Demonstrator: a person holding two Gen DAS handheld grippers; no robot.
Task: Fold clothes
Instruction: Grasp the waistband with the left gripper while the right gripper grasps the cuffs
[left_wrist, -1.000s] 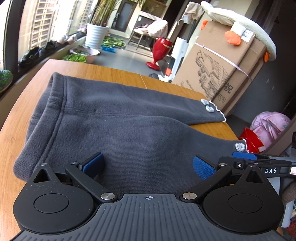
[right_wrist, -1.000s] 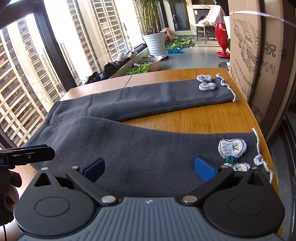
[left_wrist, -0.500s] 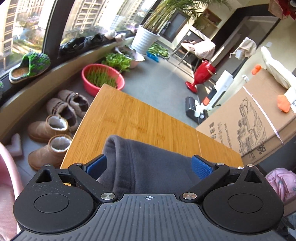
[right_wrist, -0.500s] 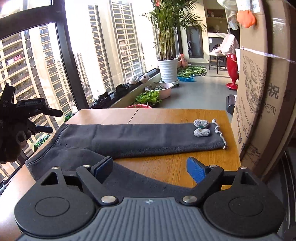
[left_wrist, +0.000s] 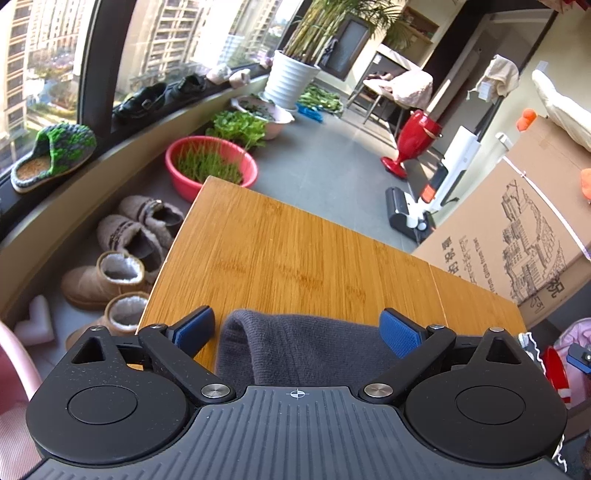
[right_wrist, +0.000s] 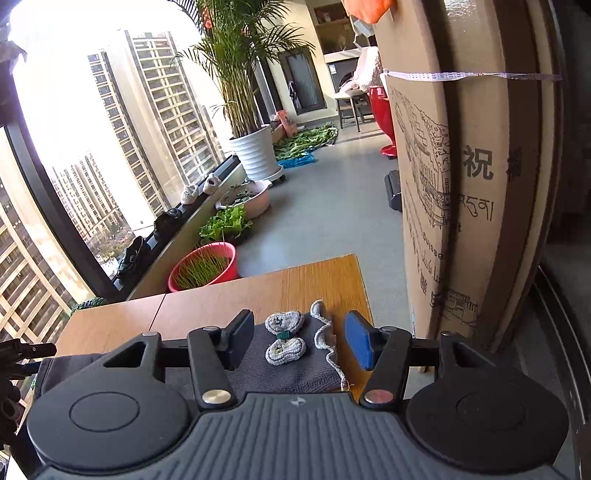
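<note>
Dark grey knit trousers (left_wrist: 303, 347) lie flat on the wooden counter (left_wrist: 295, 258); left gripper (left_wrist: 297, 330) at the waistband end, right gripper (right_wrist: 299, 338) over the crochet-trimmed cuff (right_wrist: 286, 341), both jaws spread, nothing pinched, apparently positioned to grasp opposite ends for a fold.

Tall brown cardboard box (right_wrist: 461, 184) with a printed building drawing: large black Chinese character "祝" on its side; smaller print illegible.

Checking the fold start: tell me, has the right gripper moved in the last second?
Yes. The right gripper advanced toward the far cuff, nearer the cardboard box.
</note>
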